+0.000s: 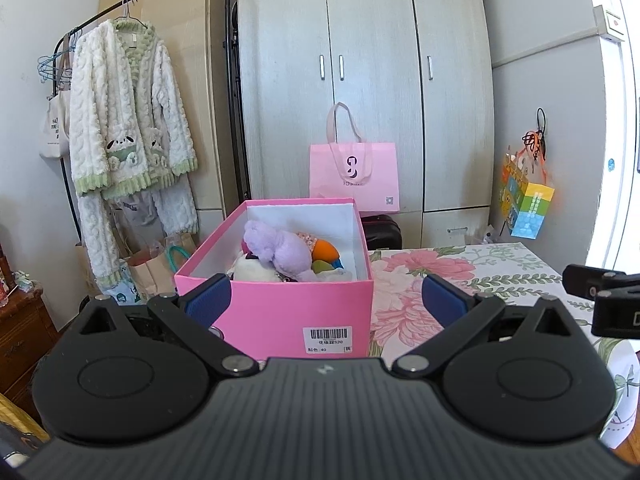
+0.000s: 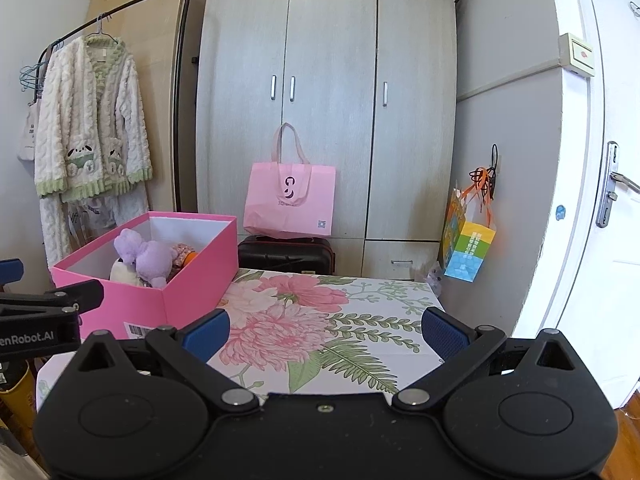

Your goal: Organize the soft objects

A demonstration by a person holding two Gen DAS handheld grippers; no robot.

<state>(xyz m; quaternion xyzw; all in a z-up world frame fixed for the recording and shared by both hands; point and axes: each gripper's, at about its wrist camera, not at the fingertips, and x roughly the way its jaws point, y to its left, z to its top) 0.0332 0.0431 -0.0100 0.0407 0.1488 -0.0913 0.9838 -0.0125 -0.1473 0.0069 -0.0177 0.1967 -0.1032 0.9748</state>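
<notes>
Left gripper [image 1: 326, 300], spread, faces floral tablecloth [image 2: 360, 320], wardrobe [image 2: 328, 100].

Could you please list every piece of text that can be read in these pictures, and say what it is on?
"enRobot.AI": on the left gripper, its start cut off by the frame edge.
"40": on the barcode label of the pink box; its other print is too blurred.
Pink bag: a logo, its lettering too small.
Tote bag: print cut off, unreadable.
Colourful bag: too small.

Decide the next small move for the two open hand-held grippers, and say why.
Probably hold both back. The plush toys already lie in the pink box, the floral table shows none left, and the left hand-held gripper and right hand-held gripper are empty.
</notes>
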